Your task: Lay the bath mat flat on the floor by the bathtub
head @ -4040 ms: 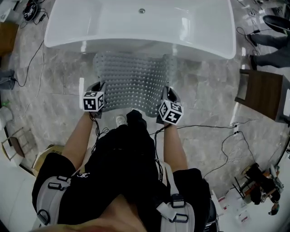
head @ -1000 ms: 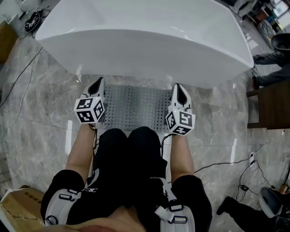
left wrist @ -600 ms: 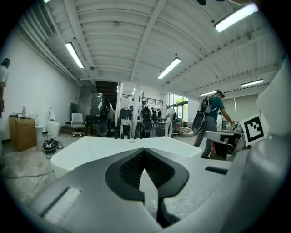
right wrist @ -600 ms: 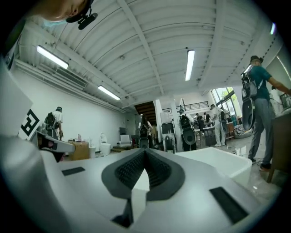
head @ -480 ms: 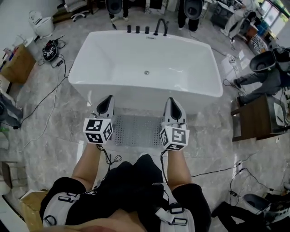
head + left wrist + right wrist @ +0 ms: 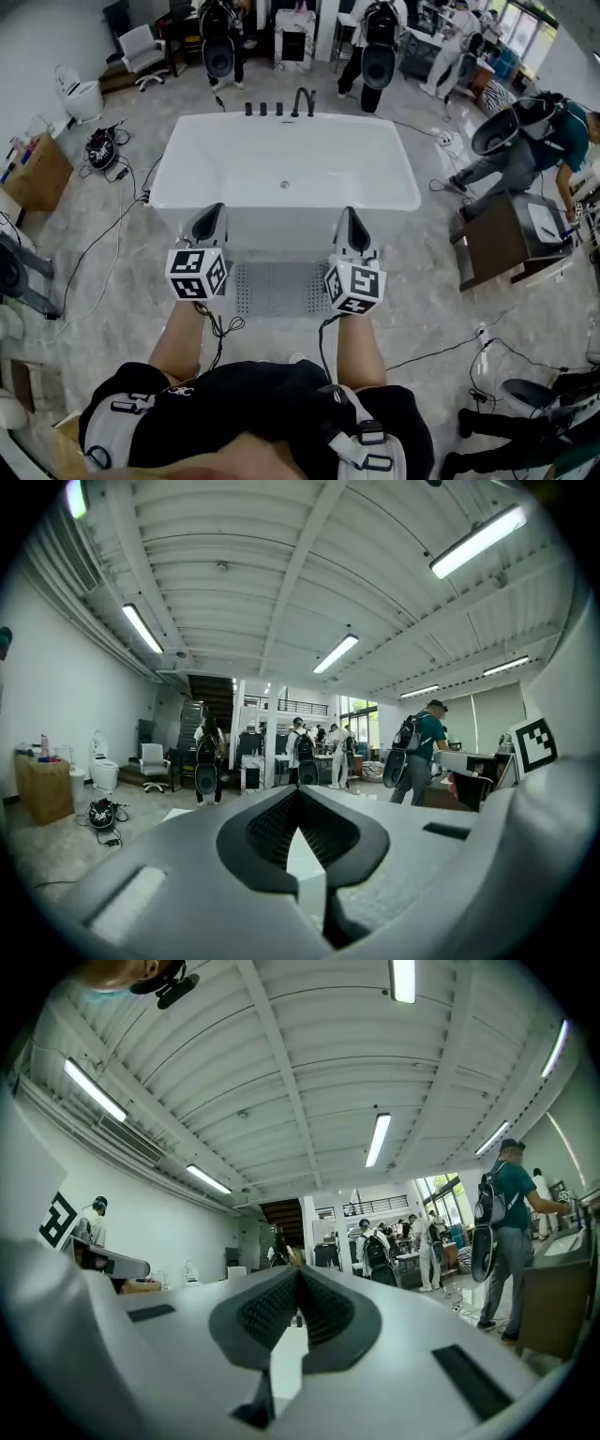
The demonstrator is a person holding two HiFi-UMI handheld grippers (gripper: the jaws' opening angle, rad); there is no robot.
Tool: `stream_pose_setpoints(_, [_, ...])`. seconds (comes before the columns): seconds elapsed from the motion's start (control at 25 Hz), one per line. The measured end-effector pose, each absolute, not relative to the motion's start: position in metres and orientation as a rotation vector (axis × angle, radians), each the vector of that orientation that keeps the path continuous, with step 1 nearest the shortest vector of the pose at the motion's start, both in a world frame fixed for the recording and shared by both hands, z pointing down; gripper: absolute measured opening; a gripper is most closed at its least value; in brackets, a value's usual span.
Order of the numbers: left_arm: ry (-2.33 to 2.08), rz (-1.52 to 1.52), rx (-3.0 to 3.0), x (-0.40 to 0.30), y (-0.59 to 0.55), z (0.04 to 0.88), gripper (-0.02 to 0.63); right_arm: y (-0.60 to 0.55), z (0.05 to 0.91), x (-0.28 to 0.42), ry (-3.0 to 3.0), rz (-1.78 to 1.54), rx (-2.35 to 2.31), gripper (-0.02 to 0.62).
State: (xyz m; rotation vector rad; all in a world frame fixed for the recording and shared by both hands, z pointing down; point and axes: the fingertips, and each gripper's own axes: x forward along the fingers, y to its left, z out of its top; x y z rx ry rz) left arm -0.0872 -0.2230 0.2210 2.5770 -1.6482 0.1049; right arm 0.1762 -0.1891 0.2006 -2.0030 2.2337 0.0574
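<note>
On marble floor (image 6: 112, 291), bath mat (image 6: 278, 287) flat beside white bathtub (image 6: 281, 178).

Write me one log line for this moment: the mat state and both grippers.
bath mat: flat on floor beside bathtub | left gripper: shut, empty | right gripper: shut, empty

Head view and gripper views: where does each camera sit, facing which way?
Head view: on the person's head, looking down at bathtub and bath mat; arms, legs, left gripper, right gripper show.
Left gripper view: on the left gripper, facing across the room; shut fingers show.
Right gripper view: on the right gripper, likewise.
Both gripper views share ceiling lights.
</note>
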Motion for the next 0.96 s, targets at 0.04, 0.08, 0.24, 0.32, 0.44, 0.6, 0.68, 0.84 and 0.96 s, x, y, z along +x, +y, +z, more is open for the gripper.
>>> stream_pose_setpoints(0.04, [-1.647,0.103,2.576,-0.085,-0.219,0.221,0.005,-0.185,0.201,0.179,2.235,0.047,-2.005,0.006])
stream_pose_setpoints(0.08, [-1.640,0.108,2.578,-0.081,-0.215,0.221,0.005,-0.180,0.202,0.182,2.238,0.040,-2.006,0.006])
stream_pose_setpoints(0.24, [-1.619,0.113,2.594,-0.064,-0.205,0.217,0.005,-0.169,0.196,0.190,2.248,0.057,-1.996,0.006])
stream_pose_setpoints(0.32, [-1.623,0.110,2.606,-0.057,-0.200,0.214,0.005,-0.166,0.194,0.193,2.253,0.069,-1.991,0.006])
stream_pose_setpoints(0.44, [-1.623,0.128,2.606,-0.052,-0.192,0.219,0.005,-0.161,0.196,0.193,2.263,0.063,-1.987,0.006])
stream_pose_setpoints(0.6, [-1.612,0.156,2.590,-0.052,-0.195,0.223,0.005,-0.163,0.196,0.191,2.275,0.054,-1.981,0.006])
stream_pose_setpoints(0.68, [-1.605,0.169,2.584,-0.050,-0.195,0.225,0.005,-0.164,0.197,0.192,2.282,0.054,-1.984,0.006])
stream_pose_setpoints(0.84, [-1.606,0.175,2.585,-0.050,-0.190,0.226,0.005,-0.158,0.196,0.189,2.287,0.061,-1.978,0.006])
stream_pose_setpoints(0.96, [-1.609,0.171,2.591,-0.052,-0.188,0.224,0.005,-0.155,0.194,0.185,2.289,0.073,-1.974,0.006])
